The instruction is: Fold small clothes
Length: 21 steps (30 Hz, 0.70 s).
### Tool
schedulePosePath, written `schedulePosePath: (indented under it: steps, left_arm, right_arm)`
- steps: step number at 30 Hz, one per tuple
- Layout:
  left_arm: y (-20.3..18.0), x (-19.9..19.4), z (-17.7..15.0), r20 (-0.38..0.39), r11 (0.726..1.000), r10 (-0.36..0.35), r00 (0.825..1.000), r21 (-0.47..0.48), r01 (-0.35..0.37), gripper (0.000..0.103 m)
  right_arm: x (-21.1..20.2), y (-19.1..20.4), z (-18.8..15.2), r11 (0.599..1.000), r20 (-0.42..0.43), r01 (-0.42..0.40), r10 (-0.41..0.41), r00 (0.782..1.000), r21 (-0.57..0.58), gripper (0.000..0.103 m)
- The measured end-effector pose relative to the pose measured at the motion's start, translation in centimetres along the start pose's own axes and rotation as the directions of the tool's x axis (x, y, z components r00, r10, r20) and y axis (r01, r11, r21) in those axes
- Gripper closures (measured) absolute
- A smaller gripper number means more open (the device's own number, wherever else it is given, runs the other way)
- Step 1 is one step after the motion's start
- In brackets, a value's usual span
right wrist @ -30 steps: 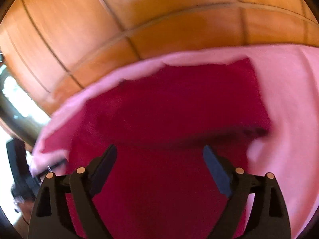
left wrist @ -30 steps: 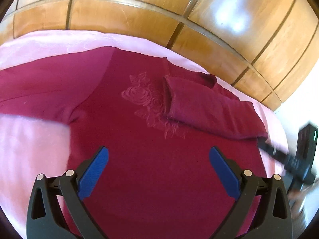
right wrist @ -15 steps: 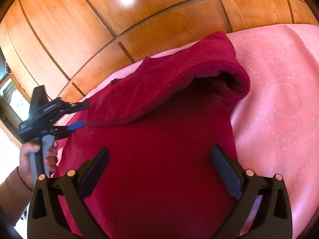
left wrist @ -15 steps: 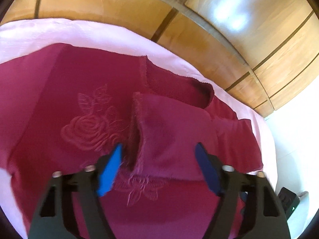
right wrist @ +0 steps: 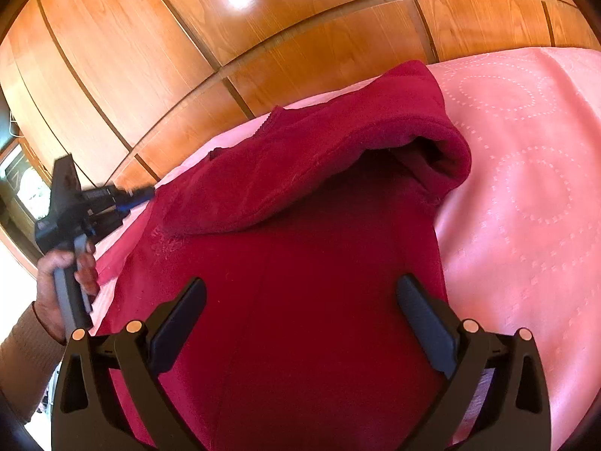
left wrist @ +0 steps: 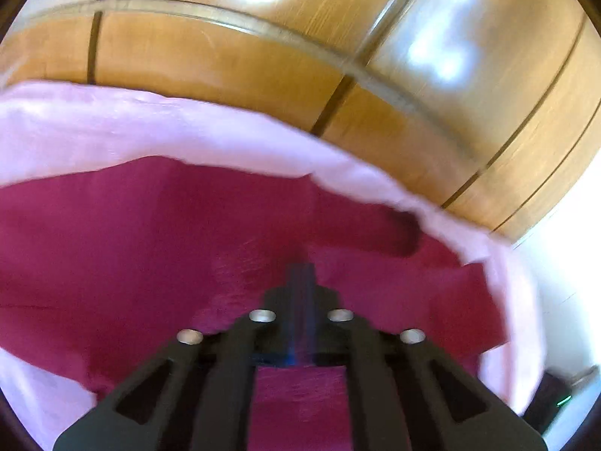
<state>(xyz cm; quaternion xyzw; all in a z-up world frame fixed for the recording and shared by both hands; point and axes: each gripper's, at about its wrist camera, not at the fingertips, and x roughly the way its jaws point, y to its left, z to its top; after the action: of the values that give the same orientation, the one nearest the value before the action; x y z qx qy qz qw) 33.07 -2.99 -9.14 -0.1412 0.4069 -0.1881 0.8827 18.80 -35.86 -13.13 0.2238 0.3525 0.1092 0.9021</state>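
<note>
A dark red sweater (right wrist: 300, 263) lies on a pink bed cover (right wrist: 526, 188); one sleeve (right wrist: 319, 173) is folded across its body. My right gripper (right wrist: 300, 300) is open and empty, hovering over the sweater's lower body. My left gripper (left wrist: 300, 274) is shut, its blue pads pressed together low over the red fabric (left wrist: 131, 244); the view is blurred and I cannot tell whether cloth is pinched between them. The left gripper also shows in the right wrist view (right wrist: 139, 191), held in a hand at the sweater's left side, near the other sleeve.
A glossy wooden panelled wall (right wrist: 263, 37) rises just behind the bed. The pink cover's edge (left wrist: 225, 131) runs along the wall. A dark device (left wrist: 552, 398) sits beyond the bed's right corner.
My left gripper has shut and moved left to the sweater's far side, dropping close to the fabric. My right gripper stays open and has barely moved.
</note>
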Motion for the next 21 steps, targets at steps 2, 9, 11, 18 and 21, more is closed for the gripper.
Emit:
schedulePosePath:
  steps: [2,9,11,18,21]
  left_arm:
    - [0.6,1.2,-0.9,-0.077,0.998,-0.058,0.995,-0.037,0.055,0.103]
    - [0.6,0.8,-2.4,-0.034,0.974,-0.177,0.984,-0.15,0.17,0.036]
    - [0.2,0.8,-2.4,-0.038,0.97,-0.188,0.981,-0.164,0.18,0.036]
    - [0.4,-0.9,-2.6,0.04,0.941,-0.259,0.965,-0.214,0.261,0.036]
    - [0.7,-0.9,-2.7,0.063,0.911,-0.3,0.952,-0.276,0.306,0.036]
  right_arm:
    - [0.0,0.0,0.0,1.0,0.0,-0.001,0.001,1.0,0.001,0.002]
    - [-0.1,0.0,0.0,1.0,0.001,-0.001,0.001,1.0,0.004,0.002]
    - [-0.2,-0.1,-0.1,1.0,0.001,-0.001,0.001,1.0,0.003,0.002]
    - [-0.4,-0.3,-0.1,1.0,0.005,-0.013,0.013,1.0,0.011,0.002]
    - [-0.5,-0.4,-0.2,1.0,0.006,-0.016,0.016,1.0,0.012,0.002]
